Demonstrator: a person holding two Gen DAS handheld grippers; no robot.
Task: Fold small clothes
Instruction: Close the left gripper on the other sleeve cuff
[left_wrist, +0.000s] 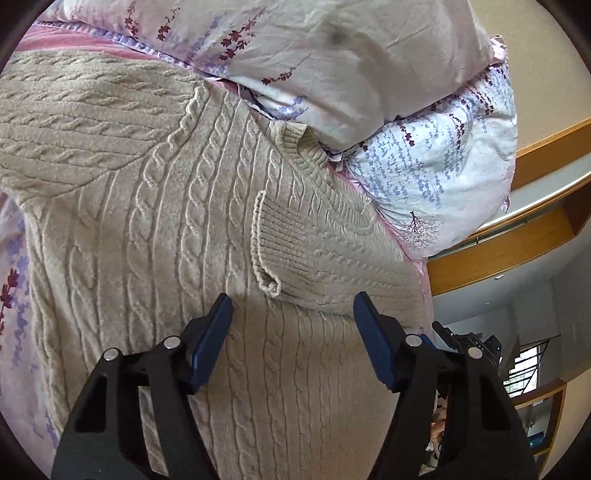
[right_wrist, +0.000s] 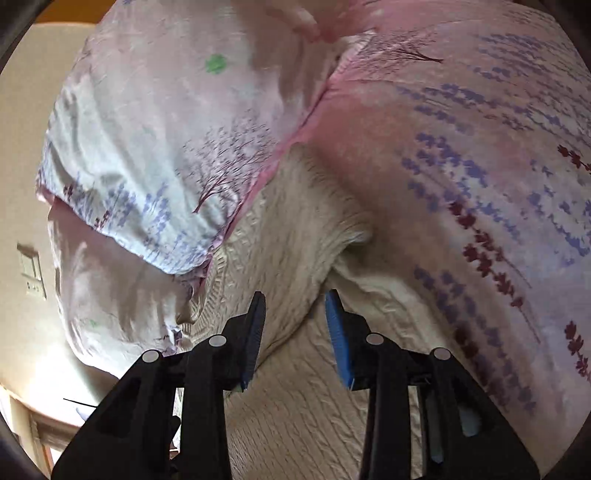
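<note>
- A beige cable-knit sweater (left_wrist: 177, 206) lies spread on a bed, directly ahead of and beneath the left gripper (left_wrist: 291, 306); one sleeve is folded across the body, and its ribbed cuff (left_wrist: 267, 243) lies just beyond the fingertips, slightly curled at the near corner.
- The left gripper's blue-padded fingers (left_wrist: 216, 332) stand spread wide apart over the knit and pinch nothing.
- In the right wrist view the same sweater (right_wrist: 295, 387) fills the space under and ahead of the right gripper (right_wrist: 295, 302); a raised fold of knit (right_wrist: 332, 240) runs up between and past its fingertips.
- The right gripper's fingers (right_wrist: 255, 332) are apart, narrower than the left's; whether they touch the fold I cannot tell.
- Beyond the left claw and to its right sit floral pillows (left_wrist: 436, 177), one stacked on the other, touching the sweater's far edge.
- A floral bedsheet (right_wrist: 498, 184), pink with purple and maroon sprigs, stretches to the right of the right claw.
- Far right of the left claw stands a wooden shelf unit (left_wrist: 517, 243).
</note>
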